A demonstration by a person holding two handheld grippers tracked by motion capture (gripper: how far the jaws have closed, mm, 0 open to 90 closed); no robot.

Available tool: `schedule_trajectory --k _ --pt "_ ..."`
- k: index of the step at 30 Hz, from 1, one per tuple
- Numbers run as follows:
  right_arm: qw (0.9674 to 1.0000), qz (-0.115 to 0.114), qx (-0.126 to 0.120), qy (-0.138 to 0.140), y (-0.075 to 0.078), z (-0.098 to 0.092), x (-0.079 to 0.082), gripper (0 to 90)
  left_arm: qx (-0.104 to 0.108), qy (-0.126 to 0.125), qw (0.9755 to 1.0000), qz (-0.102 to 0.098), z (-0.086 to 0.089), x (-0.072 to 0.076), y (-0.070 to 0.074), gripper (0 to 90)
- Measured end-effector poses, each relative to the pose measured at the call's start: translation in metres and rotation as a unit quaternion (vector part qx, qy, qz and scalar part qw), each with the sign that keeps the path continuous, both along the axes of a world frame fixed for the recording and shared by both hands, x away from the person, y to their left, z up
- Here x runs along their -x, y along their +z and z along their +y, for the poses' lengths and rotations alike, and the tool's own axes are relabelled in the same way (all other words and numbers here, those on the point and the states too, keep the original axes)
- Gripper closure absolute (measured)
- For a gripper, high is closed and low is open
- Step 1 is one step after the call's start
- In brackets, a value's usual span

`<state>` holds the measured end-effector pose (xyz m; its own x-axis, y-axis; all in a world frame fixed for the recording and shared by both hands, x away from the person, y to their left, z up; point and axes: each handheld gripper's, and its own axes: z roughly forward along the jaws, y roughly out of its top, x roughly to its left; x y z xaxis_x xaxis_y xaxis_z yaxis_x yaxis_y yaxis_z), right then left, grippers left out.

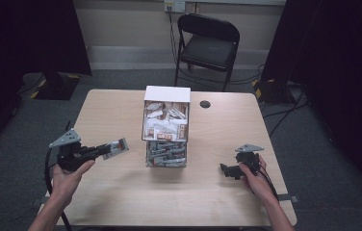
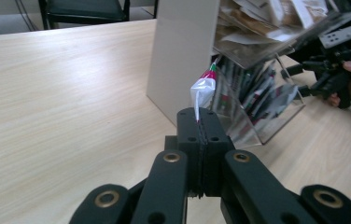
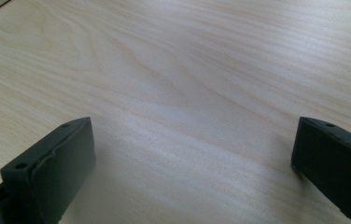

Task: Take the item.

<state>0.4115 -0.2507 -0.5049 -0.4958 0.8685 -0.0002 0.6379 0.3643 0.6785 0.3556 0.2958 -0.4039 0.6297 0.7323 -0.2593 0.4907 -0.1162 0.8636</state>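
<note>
My left gripper [image 1: 106, 149] [image 2: 198, 122] is shut on a small silver sachet [image 1: 118, 147] [image 2: 202, 91] with a red and green end, held above the table's left side. The sachet stands edge-on between the jaws, just left of the dispenser box [image 1: 166, 126] [image 2: 183, 56]. That box has a white top, an upper shelf of white and brown sachets and a lower clear bin [image 1: 166, 154] [image 2: 257, 100] of grey ones. My right gripper [image 1: 226, 170] [image 3: 192, 163] rests low on the table at the right, jaws wide open with bare wood between them.
The light wooden table [image 1: 121, 192] has a round black cable hole [image 1: 205, 104] behind the box. A black folding chair [image 1: 207, 45] stands beyond the far edge. Cables trail on the grey floor at the right.
</note>
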Motion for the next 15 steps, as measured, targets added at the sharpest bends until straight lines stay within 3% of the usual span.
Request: schedule_trajectory --k 12,15 --pt "1.0000 0.000 0.000 0.000 0.000 0.000 0.000 0.0 -0.021 0.016 0.9996 0.006 0.004 -0.013 -0.006 89.6" --pt "1.0000 0.000 0.000 0.000 0.000 0.000 0.000 0.0 -0.017 0.021 0.9996 0.013 0.005 -0.020 -0.011 89.7"
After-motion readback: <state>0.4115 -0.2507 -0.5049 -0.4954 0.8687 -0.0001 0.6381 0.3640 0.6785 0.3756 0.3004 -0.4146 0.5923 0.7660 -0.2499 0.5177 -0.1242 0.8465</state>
